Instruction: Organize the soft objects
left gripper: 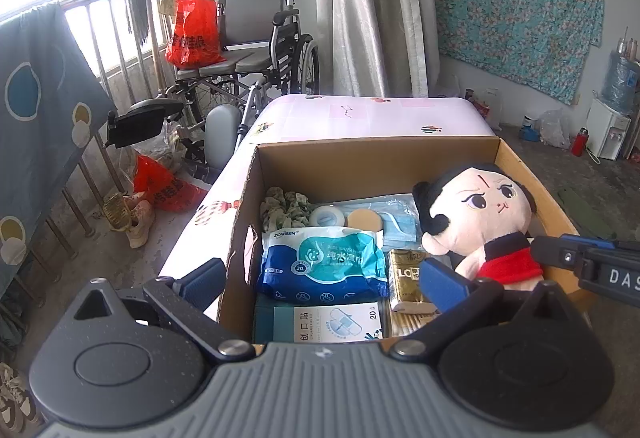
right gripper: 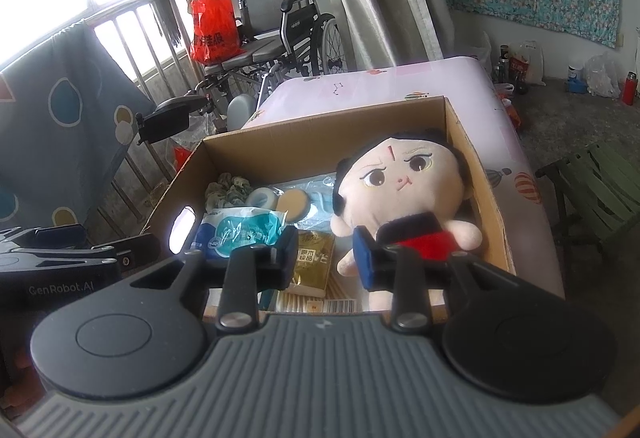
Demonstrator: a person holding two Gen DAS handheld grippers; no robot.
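Observation:
An open cardboard box (left gripper: 372,154) (right gripper: 320,122) stands on a pink-covered table. A plush doll (left gripper: 476,214) (right gripper: 404,182) with black hair and red top lies along its right side. The box also holds a blue wet-wipes pack (left gripper: 320,262) (right gripper: 240,232), a green scrunchie (left gripper: 284,208), a face mask (left gripper: 396,216), a tape roll (left gripper: 327,216), a round puff (left gripper: 365,219), a gold packet (left gripper: 406,278) (right gripper: 314,262) and a plaster box (left gripper: 332,322). My left gripper (left gripper: 320,278) is open, straddling the box's near-left wall. My right gripper (right gripper: 326,254) is open and empty, just left of the doll's body.
The pink table (left gripper: 372,112) extends behind the box. A wheelchair (left gripper: 256,38) with a red bag (left gripper: 194,32) stands at the back left by a railing. A green folding stool (right gripper: 596,190) is to the right. Bottles and bags sit on the floor far right.

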